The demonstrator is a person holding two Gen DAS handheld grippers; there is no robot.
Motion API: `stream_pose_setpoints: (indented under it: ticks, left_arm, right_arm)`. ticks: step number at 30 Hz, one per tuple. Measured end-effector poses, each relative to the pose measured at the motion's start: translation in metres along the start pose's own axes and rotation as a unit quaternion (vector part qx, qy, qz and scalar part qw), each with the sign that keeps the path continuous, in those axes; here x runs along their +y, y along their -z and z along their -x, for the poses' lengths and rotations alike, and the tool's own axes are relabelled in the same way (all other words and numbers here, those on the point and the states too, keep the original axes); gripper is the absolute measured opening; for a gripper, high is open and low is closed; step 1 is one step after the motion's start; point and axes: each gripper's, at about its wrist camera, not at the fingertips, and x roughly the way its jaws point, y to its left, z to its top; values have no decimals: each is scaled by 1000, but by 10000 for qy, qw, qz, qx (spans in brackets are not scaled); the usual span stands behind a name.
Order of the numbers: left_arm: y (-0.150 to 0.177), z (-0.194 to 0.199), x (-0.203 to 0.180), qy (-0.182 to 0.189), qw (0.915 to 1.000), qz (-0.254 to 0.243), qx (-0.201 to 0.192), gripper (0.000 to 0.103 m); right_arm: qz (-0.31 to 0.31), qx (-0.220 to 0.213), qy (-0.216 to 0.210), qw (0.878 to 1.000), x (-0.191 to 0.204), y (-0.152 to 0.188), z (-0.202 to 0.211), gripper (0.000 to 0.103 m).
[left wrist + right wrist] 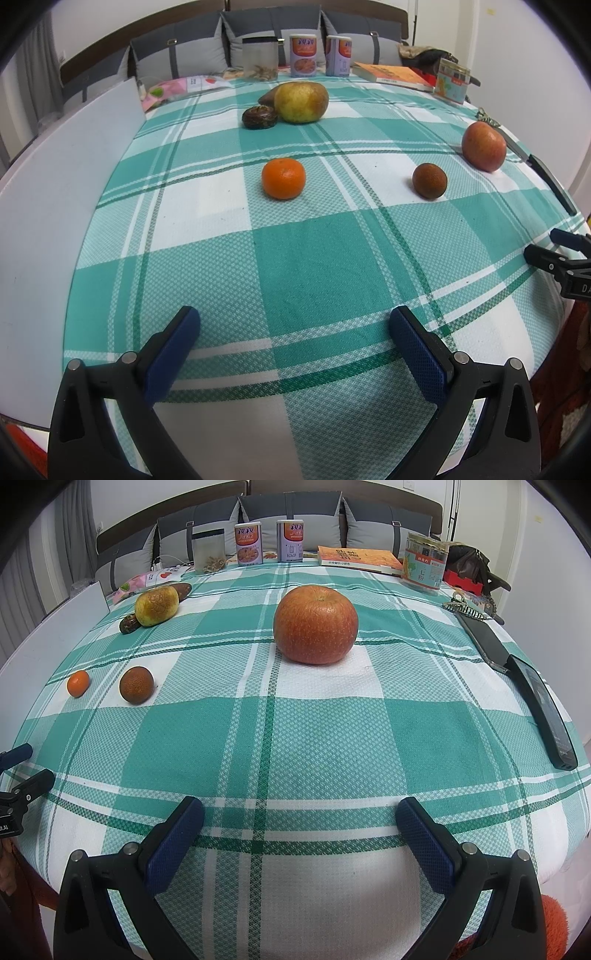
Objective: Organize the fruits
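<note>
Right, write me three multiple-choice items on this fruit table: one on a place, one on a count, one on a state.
1. What touches the yellow-green pear?
A. the small orange mandarin
B. the dark brown fruit beside it
C. the red apple

2. How many printed tins stand at the far edge of the table?
A. one
B. two
C. four

3. How do the left gripper and the right gripper stand?
A. both open and empty
B. both shut on fruit
C. left shut on the mandarin, right open

Answers:
1. B: the dark brown fruit sits against the pear, while the mandarin and the apple lie apart on the cloth.
2. B: two tins stand side by side next to a clear jar.
3. A: each wrist view shows wide-spread fingers with only checked tablecloth between them.
</note>
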Motion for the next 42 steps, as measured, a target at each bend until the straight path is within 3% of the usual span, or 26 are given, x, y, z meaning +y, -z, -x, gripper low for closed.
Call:
stream_pose_setpoints:
  ticks: [22,25,30,34,36,38,39,40,41,42]
  left_arm:
    - [-2,1,1,-15,9998,37,188,103]
    - [-16,-3,7,135,9988,75,458,101]
    - [-59,-6,26,393,9979,502,91,101]
    - [-83,-27,23,307,9989,346,120,100]
    - [-87,-38,19,252,9993,241,163,100]
    - [-87,-47,17,210,9994,187,225,93]
    - [-87,-51,17,197,9993,158,265,71]
    - [-87,-54,17,169,9993,129,319,61]
    - [-87,-53,16,113,9996,89,238,61]
    - [-88,-52,17,135,9996,97,221,47]
  right_arm:
    - [5,-10,-2,10000,0,0,0,103]
    - [7,-13,-2,10000,0,0,0,103]
    - [0,-31,-9,10000,0,1,1,103]
    - [-64,52,-87,9999,-2,-3,1,103]
    - [-345,28,-404,9986,-13,-8,5,103]
    - [-776,-163,-614,9950,-32,-17,13,103]
    - [-902,-234,-610,9938,-40,-25,14,103]
    - [-893,-245,-577,9940,-46,-37,12,103]
    - [-788,-205,-528,9953,-47,-49,9,103]
    - [-672,-186,-513,9962,-46,-60,6,103]
